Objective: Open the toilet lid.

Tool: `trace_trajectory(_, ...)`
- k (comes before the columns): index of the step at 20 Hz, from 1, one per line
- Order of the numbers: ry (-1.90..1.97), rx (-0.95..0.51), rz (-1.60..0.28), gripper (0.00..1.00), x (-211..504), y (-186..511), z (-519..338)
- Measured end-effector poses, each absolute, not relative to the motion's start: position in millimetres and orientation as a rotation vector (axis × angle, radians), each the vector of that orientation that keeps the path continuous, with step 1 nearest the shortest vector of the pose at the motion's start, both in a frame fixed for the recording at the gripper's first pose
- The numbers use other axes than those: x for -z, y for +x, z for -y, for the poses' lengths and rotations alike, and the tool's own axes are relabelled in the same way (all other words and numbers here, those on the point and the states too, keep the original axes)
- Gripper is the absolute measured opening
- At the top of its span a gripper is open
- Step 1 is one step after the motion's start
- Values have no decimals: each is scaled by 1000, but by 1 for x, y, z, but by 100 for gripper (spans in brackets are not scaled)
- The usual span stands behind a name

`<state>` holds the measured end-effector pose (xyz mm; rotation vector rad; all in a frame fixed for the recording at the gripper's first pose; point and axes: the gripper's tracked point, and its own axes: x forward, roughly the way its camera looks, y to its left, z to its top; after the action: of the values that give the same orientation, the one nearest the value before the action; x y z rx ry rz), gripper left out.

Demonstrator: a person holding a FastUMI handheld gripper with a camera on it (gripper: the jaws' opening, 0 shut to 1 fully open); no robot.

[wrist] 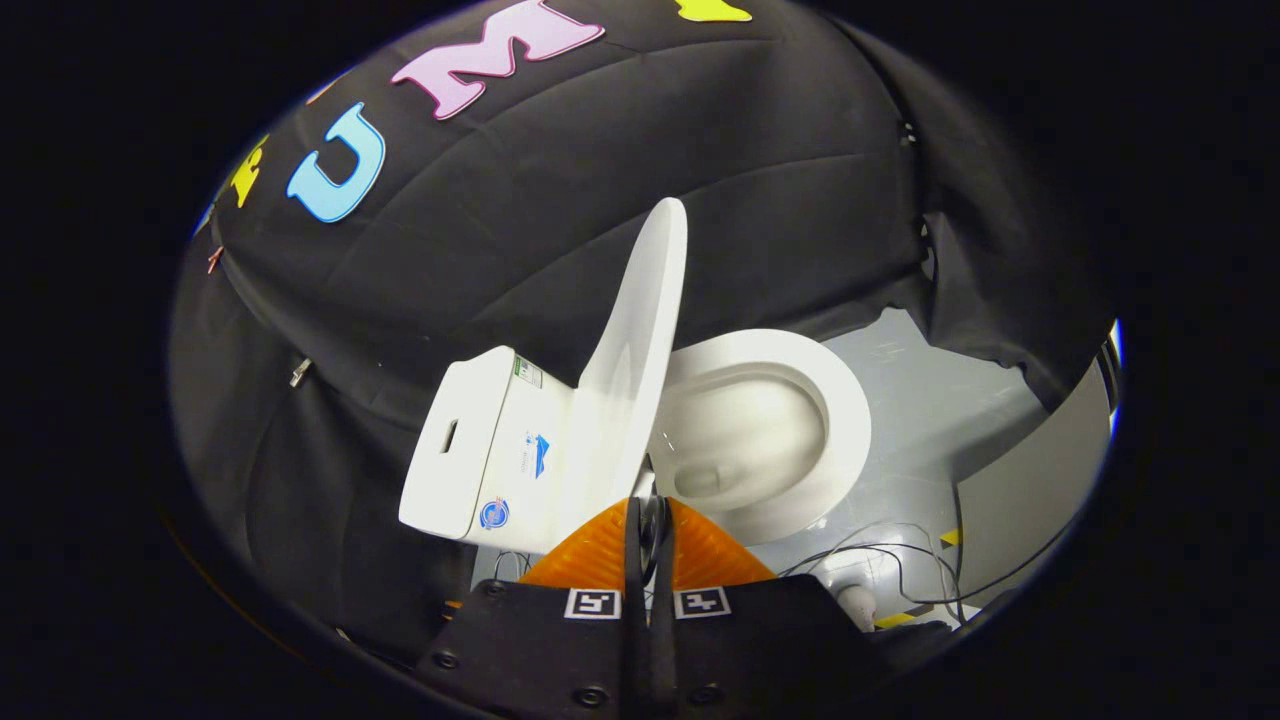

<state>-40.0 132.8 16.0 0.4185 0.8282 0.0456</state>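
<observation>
A white toilet stands just beyond my fingers, seen tilted. Its lid (635, 360) is raised upright and leans toward the tank (480, 450). The seat ring (840, 420) and the bowl (745, 435) lie uncovered to the right of the lid. My gripper (648, 520) is low, just in front of the lid's hinge end. Its two fingers are pressed together with nothing between them. They do not touch the lid.
Black cloth walls stand behind and to the left of the toilet. The grey floor (930, 400) lies right of the bowl, with thin black cables (900, 560) across it and a grey panel (1040, 480) at the far right.
</observation>
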Motion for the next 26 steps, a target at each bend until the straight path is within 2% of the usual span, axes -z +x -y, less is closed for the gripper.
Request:
trace_trajectory(14,253,-1,-843,5,-39,-36,-166)
trace_trajectory(26,45,39,-783,5,-69,-31,-237)
